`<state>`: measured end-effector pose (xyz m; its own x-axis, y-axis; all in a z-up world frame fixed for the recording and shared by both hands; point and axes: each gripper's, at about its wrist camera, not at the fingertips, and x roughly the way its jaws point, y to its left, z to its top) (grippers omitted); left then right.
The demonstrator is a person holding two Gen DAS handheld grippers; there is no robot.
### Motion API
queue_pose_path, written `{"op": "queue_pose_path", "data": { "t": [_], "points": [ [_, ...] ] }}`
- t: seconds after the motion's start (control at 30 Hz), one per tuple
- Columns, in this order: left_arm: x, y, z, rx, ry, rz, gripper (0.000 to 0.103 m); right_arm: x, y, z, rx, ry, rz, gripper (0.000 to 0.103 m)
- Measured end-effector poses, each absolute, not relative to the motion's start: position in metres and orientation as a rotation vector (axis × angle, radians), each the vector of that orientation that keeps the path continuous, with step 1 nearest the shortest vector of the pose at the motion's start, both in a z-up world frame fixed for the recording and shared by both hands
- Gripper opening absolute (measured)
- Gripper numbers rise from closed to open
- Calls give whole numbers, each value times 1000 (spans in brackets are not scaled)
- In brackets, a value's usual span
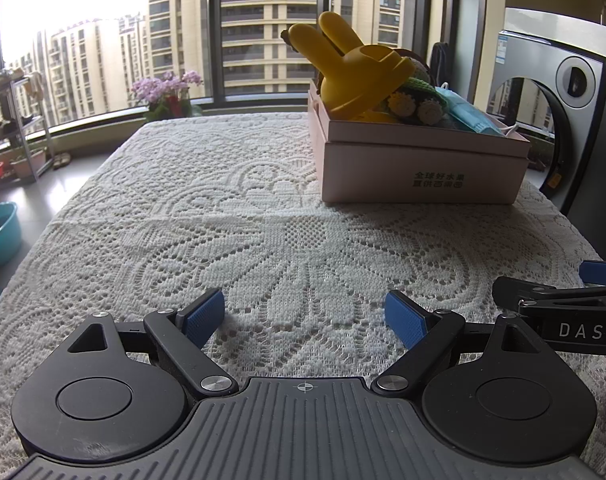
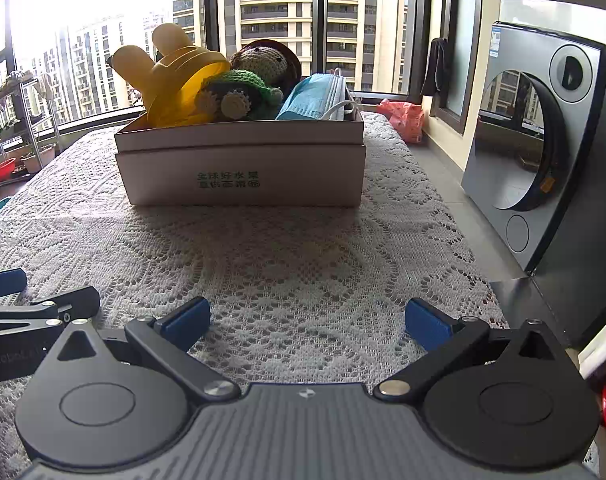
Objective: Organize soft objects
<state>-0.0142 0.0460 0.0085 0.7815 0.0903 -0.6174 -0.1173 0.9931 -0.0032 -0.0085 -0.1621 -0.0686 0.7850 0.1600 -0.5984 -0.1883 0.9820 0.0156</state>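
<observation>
At the bottom of each wrist view one gripper is seen low over the lace tablecloth (image 1: 263, 208): the left gripper (image 1: 305, 318) and the right gripper (image 2: 307, 320), two in all, each with its blue pads spread wide and nothing held. "DAS" is read on the neighbouring gripper at the right edge of the left view. Farther up, one pink box (image 2: 239, 160) printed with green Chinese characters is seen, holding one yellow rabbit-eared toy (image 2: 171, 80), one crocheted doll (image 2: 247, 84) and one stack of blue face masks (image 2: 315, 98).
</observation>
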Motion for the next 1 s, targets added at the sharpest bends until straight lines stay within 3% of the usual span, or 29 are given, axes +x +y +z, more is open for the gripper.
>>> {"op": "queue_pose_path", "data": {
  "t": [1.0],
  "points": [
    [-13, 45, 8, -33, 668, 93, 94, -8, -161, -69, -48, 642, 188, 103]
  ]
}}
